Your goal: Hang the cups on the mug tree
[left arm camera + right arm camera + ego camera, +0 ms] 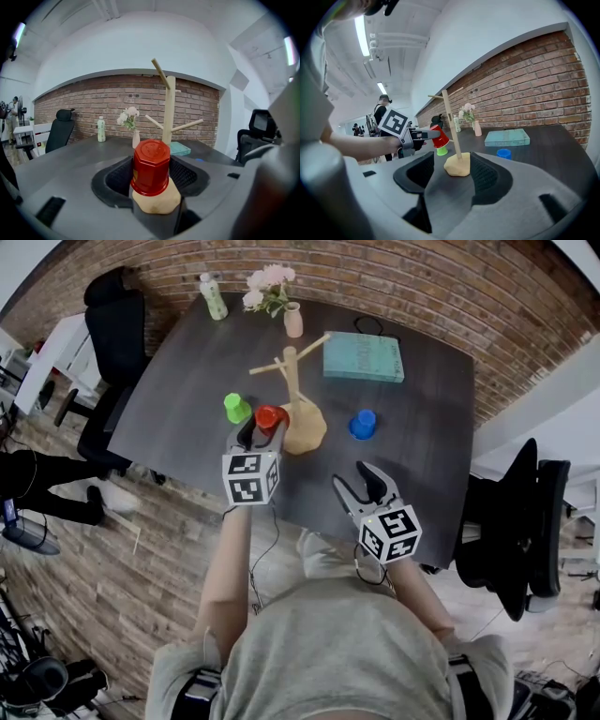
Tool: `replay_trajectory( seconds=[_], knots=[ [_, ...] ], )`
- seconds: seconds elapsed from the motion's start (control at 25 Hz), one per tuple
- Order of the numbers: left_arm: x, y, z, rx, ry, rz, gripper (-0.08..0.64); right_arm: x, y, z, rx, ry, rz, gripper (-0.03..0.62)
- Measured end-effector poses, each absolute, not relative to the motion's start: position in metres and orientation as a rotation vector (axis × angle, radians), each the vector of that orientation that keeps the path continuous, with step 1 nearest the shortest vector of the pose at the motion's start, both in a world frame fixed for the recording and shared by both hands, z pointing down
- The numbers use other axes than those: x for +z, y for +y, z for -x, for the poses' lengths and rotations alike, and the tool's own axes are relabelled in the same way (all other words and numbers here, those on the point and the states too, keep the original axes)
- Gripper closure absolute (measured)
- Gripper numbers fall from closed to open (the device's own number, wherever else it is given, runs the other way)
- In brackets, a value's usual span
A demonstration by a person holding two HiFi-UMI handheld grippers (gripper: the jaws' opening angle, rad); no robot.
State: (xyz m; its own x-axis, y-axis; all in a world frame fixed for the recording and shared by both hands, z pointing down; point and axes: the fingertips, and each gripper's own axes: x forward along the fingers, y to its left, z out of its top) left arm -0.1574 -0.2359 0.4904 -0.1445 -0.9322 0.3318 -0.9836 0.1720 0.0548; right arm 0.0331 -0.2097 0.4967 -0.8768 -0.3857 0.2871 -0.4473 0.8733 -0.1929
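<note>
My left gripper [260, 433] is shut on a red cup [270, 415], carried upside down and off the table just left of the wooden mug tree [292, 379]. In the left gripper view the red cup [151, 161] sits between the jaws, with the mug tree [169, 110] straight behind it. The right gripper view shows the left gripper [414, 136] with the red cup [439, 136] tilted beside the tree's pole [451, 123]. A green cup [236, 408] and a blue cup [364, 424] stand upside down on the table. My right gripper [357, 480] is open and empty near the front edge.
At the back of the dark table [187, 390] lie a teal book [364, 357], a pink vase with flowers [292, 320] and a green bottle [214, 298]. Black office chairs stand at the left [117, 324] and right [525, 521]. A person [382, 115] stands far off.
</note>
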Motion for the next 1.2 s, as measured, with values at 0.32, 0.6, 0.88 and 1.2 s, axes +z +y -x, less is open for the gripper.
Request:
replay_trajectory(
  seconds=[0.32,0.6,0.88,1.2],
  knots=[
    [0.502,-0.248,0.16,0.278,-2.131,-1.84,0.331,0.499,-0.221,-0.028,0.378,-2.796,-0.645,0.357],
    [0.503,-0.245,0.165,0.261,-2.15,-1.835,0.303,0.503,-0.221,-0.026,0.382,-2.79,-0.639,0.357],
    [0.5,-0.241,0.168,0.261,-2.152,-1.84,0.296,0.505,-0.222,-0.022,0.379,-2.786,-0.641,0.357],
    [0.492,-0.23,0.171,0.223,-2.181,-1.826,0.296,0.508,-0.239,-0.019,0.344,-2.784,-0.678,0.357]
  ],
)
